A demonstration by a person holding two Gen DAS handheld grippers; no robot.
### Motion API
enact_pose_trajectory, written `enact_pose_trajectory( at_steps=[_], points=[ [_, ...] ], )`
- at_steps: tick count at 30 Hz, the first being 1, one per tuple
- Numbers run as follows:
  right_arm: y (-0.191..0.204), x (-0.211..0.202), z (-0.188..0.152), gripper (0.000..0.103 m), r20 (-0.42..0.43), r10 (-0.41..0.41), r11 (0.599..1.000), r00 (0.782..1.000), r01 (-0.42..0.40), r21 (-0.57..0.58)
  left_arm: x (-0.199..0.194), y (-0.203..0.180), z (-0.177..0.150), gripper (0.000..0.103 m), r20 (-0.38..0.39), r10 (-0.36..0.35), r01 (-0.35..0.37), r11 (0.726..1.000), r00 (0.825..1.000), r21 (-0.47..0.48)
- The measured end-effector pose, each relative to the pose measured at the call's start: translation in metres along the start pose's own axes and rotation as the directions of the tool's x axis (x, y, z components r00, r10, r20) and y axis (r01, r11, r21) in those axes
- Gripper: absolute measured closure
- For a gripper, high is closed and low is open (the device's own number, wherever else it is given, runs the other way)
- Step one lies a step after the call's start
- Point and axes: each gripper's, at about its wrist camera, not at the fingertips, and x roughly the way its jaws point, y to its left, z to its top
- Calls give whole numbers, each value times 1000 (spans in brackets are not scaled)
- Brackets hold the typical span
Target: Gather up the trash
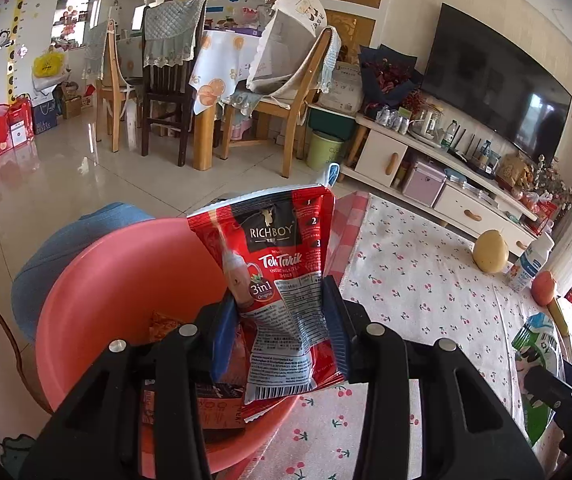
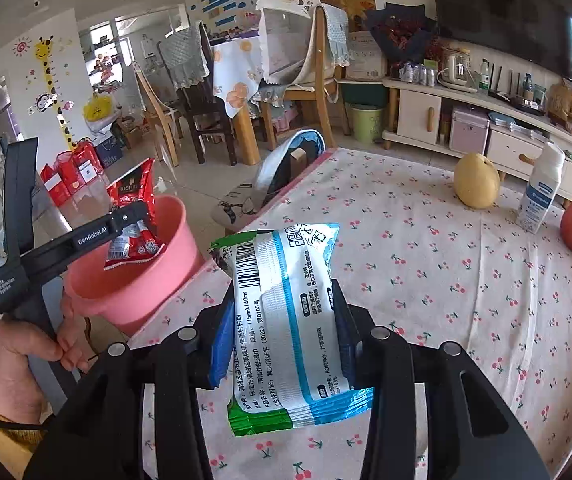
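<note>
— So where is the trash?
— My left gripper point(image 1: 282, 320) pinches the red tea packet point(image 1: 278, 280) over the pink bucket point(image 1: 98, 292), lower left. My right gripper point(image 2: 282, 336) squeezes the blue wipes pack point(image 2: 286, 320), bottom middle, above the cherry cloth point(image 2: 445, 280).

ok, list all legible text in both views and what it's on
"RICHBOY", "Teh Tarik", "3in1 Original", "1 2 3": red sachet in left gripper.
"GenRobot.AI", "Data Acquisition System": left gripper body.
"115mmX160mm", "(2022)": wipes pack in right gripper.
Other fine print, wall chart: unreadable.
</note>
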Motion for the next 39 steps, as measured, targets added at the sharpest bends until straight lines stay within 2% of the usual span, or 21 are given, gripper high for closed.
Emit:
enact_pose_trajectory(
  at_steps=[15, 27, 28, 29, 30, 34, 35, 37, 39],
  points=[
    [83, 52, 54, 59, 6, 158, 987, 987, -157, -45, 3, 43, 7, 60, -3, 77, -77, 995, 997, -70],
    [128, 112, 66, 57, -58, 239, 969, 969, -242, -48, 12, 74, 9, 59, -24, 146, -148, 982, 989, -120],
    [128, 115, 65, 56, -61, 241, 969, 969, -244, -40, 12, 76, 9, 58, -25, 154, -156, 980, 988, -124],
    [125, 117, 65, 52, -61, 245, 969, 968, -247, -27, 14, 77, 9, 54, -29, 159, -161, 979, 987, -124],
    [122, 117, 64, 45, -58, 249, 968, 967, -250, -16, 15, 77, 9, 45, -34, 164, -167, 978, 986, -123],
    [102, 104, 58, 26, -21, 210, 978, 977, -210, 11, 12, 75, 11, 35, 2, 175, -174, 979, 985, -110],
    [96, 98, 55, 25, -14, 198, 980, 980, -197, 14, 10, 74, 11, 28, 19, 183, -180, 978, 983, -109],
    [84, 87, 49, 18, 0, 152, 988, 988, -152, 9, 5, 70, 11, 24, 53, 185, -179, 978, 981, -104],
    [74, 72, 40, 15, 13, 93, 996, 996, -92, -9, 0, 64, 13, 16, 82, 190, -183, 979, 978, -86]
  ],
)
